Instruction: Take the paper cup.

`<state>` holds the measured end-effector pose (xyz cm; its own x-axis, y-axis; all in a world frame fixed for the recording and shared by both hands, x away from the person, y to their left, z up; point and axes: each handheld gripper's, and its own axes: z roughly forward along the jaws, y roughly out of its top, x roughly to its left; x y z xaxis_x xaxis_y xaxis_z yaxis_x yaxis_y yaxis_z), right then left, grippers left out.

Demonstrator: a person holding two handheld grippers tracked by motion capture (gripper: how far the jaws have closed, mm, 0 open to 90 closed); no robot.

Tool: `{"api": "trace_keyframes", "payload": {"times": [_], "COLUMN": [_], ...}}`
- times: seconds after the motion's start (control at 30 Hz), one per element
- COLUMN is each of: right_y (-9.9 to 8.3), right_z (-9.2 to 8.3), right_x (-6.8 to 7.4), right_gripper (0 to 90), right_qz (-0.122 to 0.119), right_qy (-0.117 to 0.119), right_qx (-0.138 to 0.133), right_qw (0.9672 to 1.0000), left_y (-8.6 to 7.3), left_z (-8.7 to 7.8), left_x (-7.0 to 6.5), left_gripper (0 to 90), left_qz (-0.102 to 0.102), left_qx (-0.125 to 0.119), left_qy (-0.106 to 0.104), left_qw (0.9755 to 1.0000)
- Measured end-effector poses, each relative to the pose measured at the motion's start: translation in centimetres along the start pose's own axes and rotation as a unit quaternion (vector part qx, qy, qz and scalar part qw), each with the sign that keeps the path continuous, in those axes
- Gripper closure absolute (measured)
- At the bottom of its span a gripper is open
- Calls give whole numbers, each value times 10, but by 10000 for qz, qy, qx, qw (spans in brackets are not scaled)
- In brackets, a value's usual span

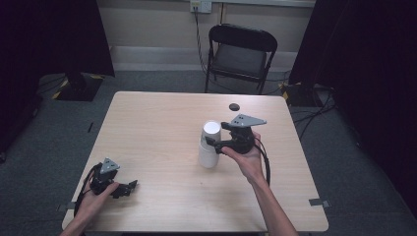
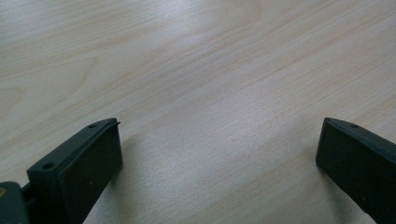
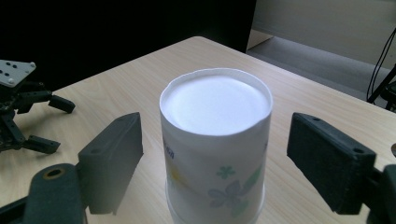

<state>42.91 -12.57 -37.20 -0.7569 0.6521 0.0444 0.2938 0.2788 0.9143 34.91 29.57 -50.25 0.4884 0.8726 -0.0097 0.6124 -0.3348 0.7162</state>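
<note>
Right gripper [image 3: 212,158] sits wide open around the stack of upside-down paper cups [image 3: 215,149], one jaw on each side and neither touching yet. From the high view, the cups [image 1: 209,145] stand upright near the middle of the bench [image 1: 162,123], just left of the right hand [image 1: 246,157]. To do this well, I'd say keep the jaws level with the top cup's wall, centre it between them, and close gently: thin paper will dent and squeeze onto the cup beneath if pinched hard. Grip high enough to take one cup only. Over at the near left corner, the left gripper [image 1: 115,187] rests low on the bench, jaws open, nothing between them but bare wood. Farther back, a small dark disc [image 1: 234,106] lies near the far edge, and beyond the bench stands a folding chair [image 1: 241,54].
</note>
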Motion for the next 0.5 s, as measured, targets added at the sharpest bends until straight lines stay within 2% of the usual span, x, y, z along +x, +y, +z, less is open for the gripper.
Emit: {"api": "trace_keyframes", "payload": {"times": [0.23, 0.5], "right_y": [-5, -7], "right_z": [14, 19], "right_x": [-1, 1], "right_gripper": [201, 265], "right_qz": [-44, -147], "right_qy": [3, 40], "right_qx": [5, -30], "right_qw": [10000, 9999], "left_y": [0, 0], "left_z": [0, 0], "left_x": [0, 0], "left_gripper": [0, 0], "left_qz": [0, 0], "left_qx": [-1, -1], "left_qy": [2, 2], "left_qw": [10000, 10000]}}
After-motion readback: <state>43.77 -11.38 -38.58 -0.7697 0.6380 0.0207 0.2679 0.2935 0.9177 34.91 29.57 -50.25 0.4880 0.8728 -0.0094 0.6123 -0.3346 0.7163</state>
